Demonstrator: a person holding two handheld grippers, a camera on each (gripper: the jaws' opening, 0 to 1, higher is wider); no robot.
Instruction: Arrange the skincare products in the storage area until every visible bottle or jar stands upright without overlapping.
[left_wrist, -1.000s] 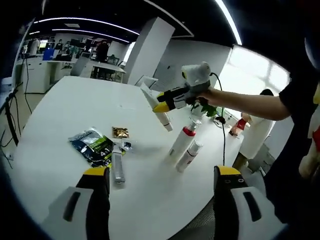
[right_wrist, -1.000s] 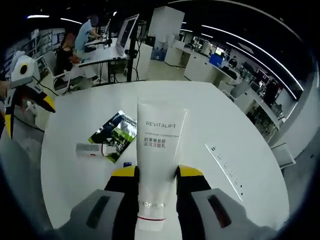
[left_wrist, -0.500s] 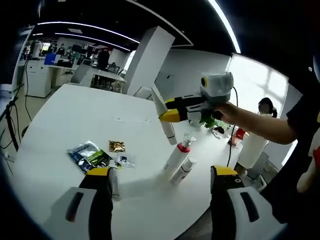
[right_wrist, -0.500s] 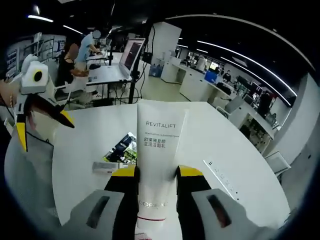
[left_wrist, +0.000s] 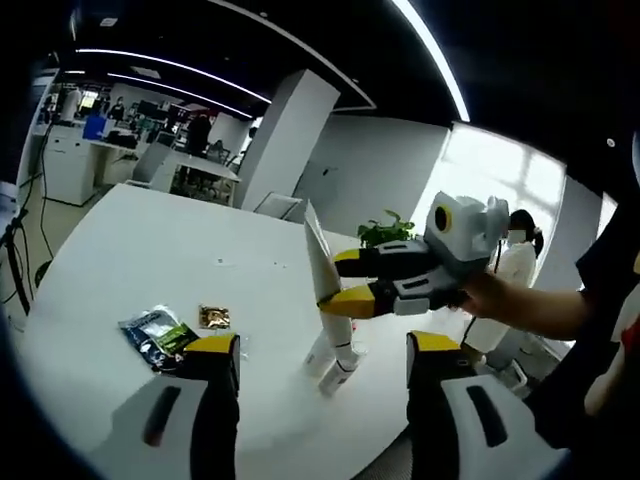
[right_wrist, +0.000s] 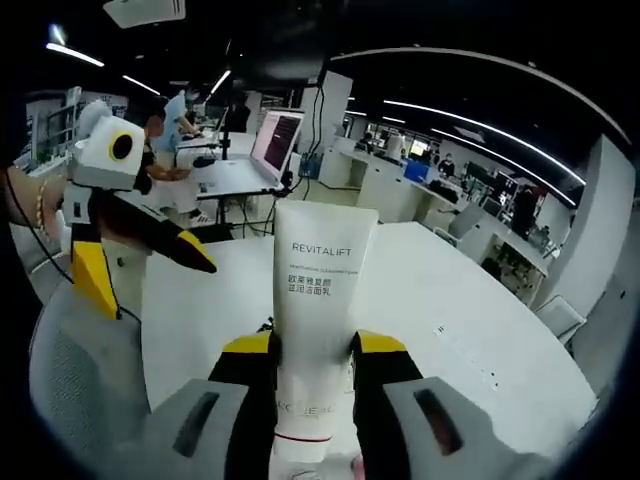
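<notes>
Left gripper view looks over a white round table in an open office. The left gripper rises from the bottom of that view with its 2 yellow-tipped jaws spread wide apart and nothing between them. The right gripper comes in from the right, held by a person's hand, and its jaws are clamped on a white Revitalift tube, which hangs tilted above the table with its flat crimped end uppermost. Directly below the tube, 2 white bottles lean close together on the tabletop; whether they touch each other cannot be told. Further left on the table lie a dark green sachet and, just beside it, a small gold packet.

Right gripper view shows the right gripper gripping the same Revitalift tube between its 2 jaws, with the tube running straight up the middle of the view and the printed label facing the camera. The left gripper enters from the left with its jaws apart and empty, above the white table.
</notes>
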